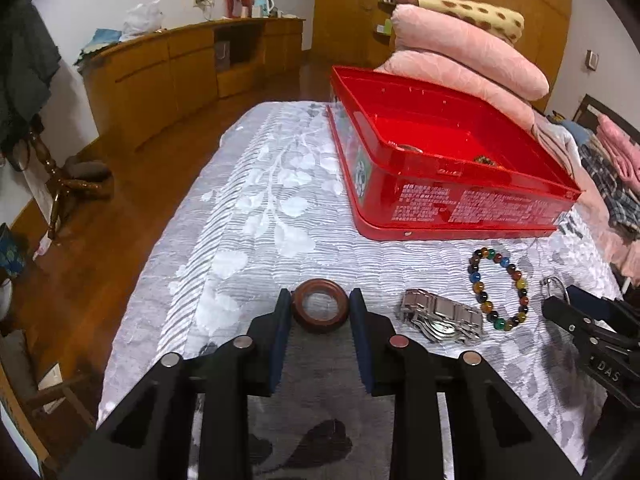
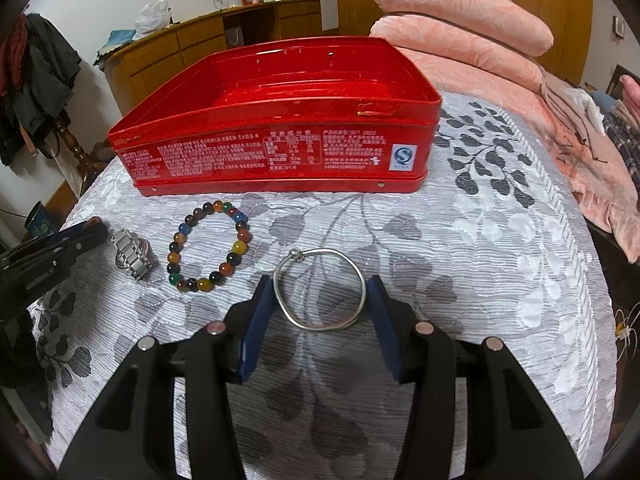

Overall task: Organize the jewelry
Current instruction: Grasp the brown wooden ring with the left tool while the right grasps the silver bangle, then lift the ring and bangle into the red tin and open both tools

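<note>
A brown wooden bangle (image 1: 319,305) lies on the grey bedspread between the fingers of my open left gripper (image 1: 319,300). A thin silver bangle (image 2: 320,290) lies between the fingers of my open right gripper (image 2: 320,286). A silver watch (image 1: 440,316) (image 2: 132,254) and a coloured bead bracelet (image 1: 498,288) (image 2: 210,244) lie between the two grippers. An open red tin box (image 1: 472,204) (image 2: 276,152) stands behind them with some small pieces inside (image 1: 486,160).
Folded pink quilts (image 1: 464,48) (image 2: 460,20) are stacked behind and right of the box. The bed edge drops to a wooden floor (image 1: 100,232) at the left. A wooden cabinet (image 1: 180,64) stands along the far wall.
</note>
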The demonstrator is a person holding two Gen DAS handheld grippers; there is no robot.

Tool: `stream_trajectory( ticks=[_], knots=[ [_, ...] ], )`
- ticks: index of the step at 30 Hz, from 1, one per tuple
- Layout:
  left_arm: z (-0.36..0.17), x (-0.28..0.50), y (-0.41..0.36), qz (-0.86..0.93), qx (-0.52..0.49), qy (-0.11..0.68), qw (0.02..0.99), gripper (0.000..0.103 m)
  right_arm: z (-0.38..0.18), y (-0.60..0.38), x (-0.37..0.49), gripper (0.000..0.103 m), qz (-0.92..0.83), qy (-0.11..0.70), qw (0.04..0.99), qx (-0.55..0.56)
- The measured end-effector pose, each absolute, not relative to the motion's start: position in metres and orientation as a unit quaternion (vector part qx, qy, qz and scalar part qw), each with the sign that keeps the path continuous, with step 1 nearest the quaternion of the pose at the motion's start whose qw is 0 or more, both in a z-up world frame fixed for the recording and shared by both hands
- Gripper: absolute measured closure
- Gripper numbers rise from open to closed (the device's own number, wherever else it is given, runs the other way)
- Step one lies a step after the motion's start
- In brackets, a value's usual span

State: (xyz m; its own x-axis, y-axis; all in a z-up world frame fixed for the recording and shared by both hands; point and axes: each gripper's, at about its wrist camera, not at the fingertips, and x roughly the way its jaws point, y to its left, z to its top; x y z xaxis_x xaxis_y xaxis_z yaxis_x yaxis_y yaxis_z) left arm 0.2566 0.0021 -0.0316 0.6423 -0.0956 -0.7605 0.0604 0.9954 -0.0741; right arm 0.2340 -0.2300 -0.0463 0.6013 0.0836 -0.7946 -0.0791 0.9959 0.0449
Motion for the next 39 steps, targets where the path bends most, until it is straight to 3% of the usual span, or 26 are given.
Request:
stream_trajectory(
  ticks=[19, 28, 39],
  knots=[
    [-0.032, 0.237, -0.019, -0.062, -0.010, 0.422, 0.904, 0.074, -0.048, -0.225, 0.214, 0.053, 0.046, 0.459, 0.887, -0.007],
    [-0.025, 0.235, -0.020, -0.067, -0.010, 0.415, 0.907, 0.074, -0.044, -0.224, 0.213, 0.057, 0.043, 0.452, 0.891, -0.016],
    [0.014, 0.242, -0.031, -0.085, -0.009, 0.374, 0.924, 0.074, 0.004, -0.228, 0.215, 0.057, 0.059, 0.406, 0.912, -0.022]
  ],
)
